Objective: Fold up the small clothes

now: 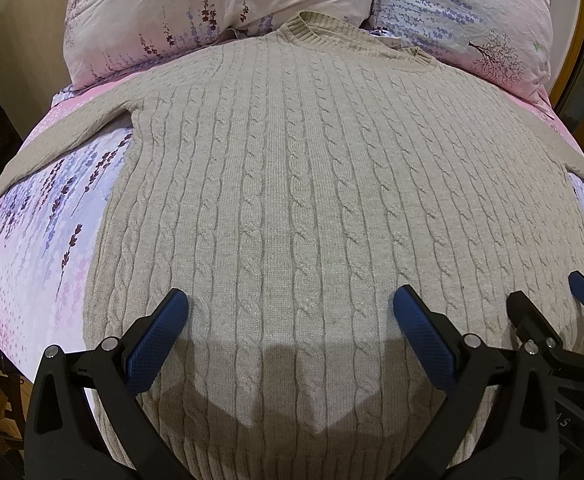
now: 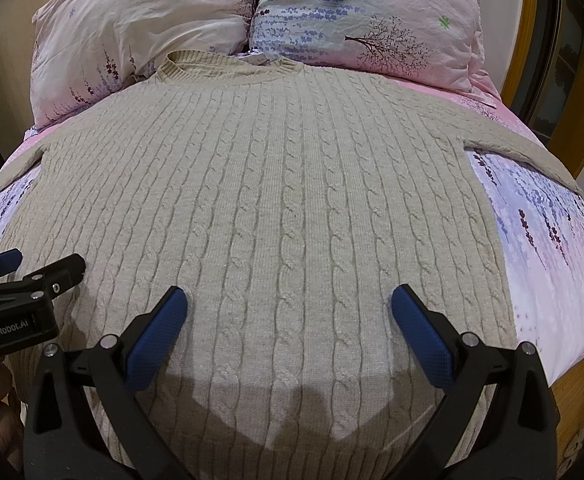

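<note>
A beige cable-knit sweater [image 1: 312,184] lies flat and unfolded on a floral bed [image 1: 39,248], sleeves spread. The left gripper [image 1: 290,312] and right gripper [image 2: 289,310] hover above its hem, jaws wide apart, empty. All folding remains.

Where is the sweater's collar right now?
The ribbed collar sits at the far end of the beige sweater, top centre in both wrist views, resting against the two floral pillows at the head of the bed.
</note>
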`<action>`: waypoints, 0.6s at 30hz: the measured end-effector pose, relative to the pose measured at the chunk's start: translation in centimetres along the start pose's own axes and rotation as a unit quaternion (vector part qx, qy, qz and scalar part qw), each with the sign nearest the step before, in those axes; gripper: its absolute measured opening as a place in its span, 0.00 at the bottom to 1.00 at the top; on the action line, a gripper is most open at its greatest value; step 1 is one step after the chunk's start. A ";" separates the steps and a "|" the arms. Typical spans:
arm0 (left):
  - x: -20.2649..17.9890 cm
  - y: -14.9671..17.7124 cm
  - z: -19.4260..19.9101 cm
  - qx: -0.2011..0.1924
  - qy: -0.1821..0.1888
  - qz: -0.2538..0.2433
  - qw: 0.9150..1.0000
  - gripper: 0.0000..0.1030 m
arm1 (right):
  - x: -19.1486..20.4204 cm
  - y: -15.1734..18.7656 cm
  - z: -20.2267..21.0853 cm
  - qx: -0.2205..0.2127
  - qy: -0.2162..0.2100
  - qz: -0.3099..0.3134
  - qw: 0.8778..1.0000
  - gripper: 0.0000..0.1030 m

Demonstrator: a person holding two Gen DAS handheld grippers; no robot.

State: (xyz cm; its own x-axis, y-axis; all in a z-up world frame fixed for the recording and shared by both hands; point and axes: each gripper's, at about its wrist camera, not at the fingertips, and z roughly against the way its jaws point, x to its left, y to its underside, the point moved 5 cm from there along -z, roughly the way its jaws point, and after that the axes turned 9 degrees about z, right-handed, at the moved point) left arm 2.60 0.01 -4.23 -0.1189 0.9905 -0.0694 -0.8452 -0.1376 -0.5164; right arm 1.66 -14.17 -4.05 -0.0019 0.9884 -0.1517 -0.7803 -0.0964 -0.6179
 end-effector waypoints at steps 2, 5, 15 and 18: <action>0.0 0.0 0.0 0.000 0.000 0.000 1.000 0.99 | 0.0 0.0 0.0 0.000 0.000 0.000 1.000 0.98; 0.0 0.0 0.0 0.000 0.000 0.000 1.000 0.99 | 0.0 0.0 0.0 0.000 0.000 0.001 1.000 0.98; 0.1 0.1 -0.2 0.001 0.000 0.000 1.000 0.99 | 0.1 -0.2 0.0 0.005 -0.007 0.011 1.000 0.98; 0.1 0.2 -0.2 0.002 0.000 0.000 1.000 0.99 | -0.1 -0.2 -0.3 0.008 -0.009 0.013 1.000 0.98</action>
State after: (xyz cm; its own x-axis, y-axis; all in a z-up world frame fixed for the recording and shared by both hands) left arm 2.48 0.09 -4.51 -0.1188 0.9905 -0.0695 -0.8470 -0.1376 -0.5135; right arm 2.02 -14.25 -4.11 -0.0337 0.9875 -0.1537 -0.7903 -0.1204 -0.6007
